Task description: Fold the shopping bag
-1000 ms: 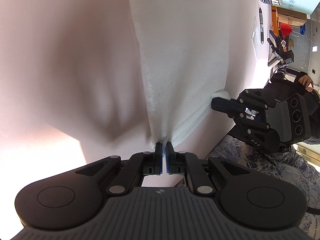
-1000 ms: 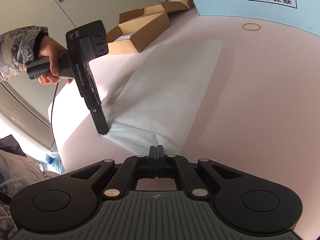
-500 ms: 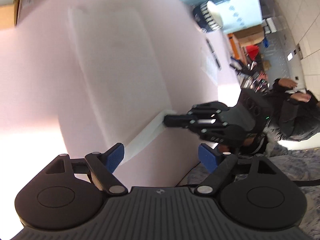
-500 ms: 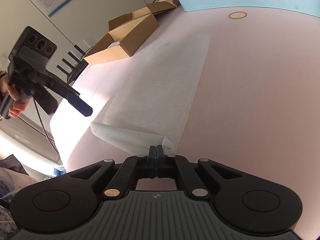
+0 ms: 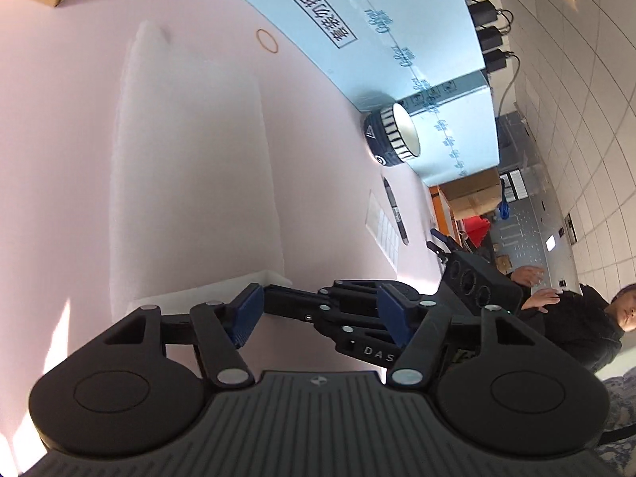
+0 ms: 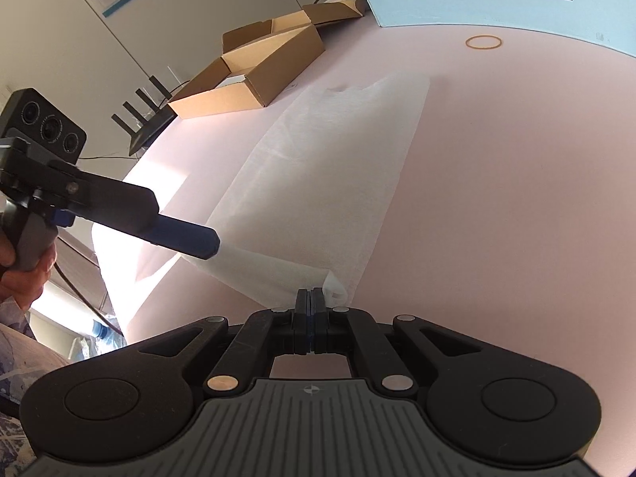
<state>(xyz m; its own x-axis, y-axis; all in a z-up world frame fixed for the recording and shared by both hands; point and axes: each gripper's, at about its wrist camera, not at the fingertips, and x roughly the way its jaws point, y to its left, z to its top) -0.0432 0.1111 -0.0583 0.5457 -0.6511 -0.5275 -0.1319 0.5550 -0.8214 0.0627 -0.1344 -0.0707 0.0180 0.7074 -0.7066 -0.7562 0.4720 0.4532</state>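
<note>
My right gripper (image 6: 311,298) pinches the near corner of the white shopping bag (image 6: 330,183), which lies flat in a long strip on the pink table (image 6: 497,198). My left gripper (image 5: 318,314), jaws closing on nothing, hovers at the bag's near left edge.

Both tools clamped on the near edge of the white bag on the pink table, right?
Not both. The right tool is shut on the white bag's near corner, as the right wrist view shows. The left tool has nothing between its blue pads, and its jaws are closing in the left wrist view. The bag does lie on the pink table.
</note>
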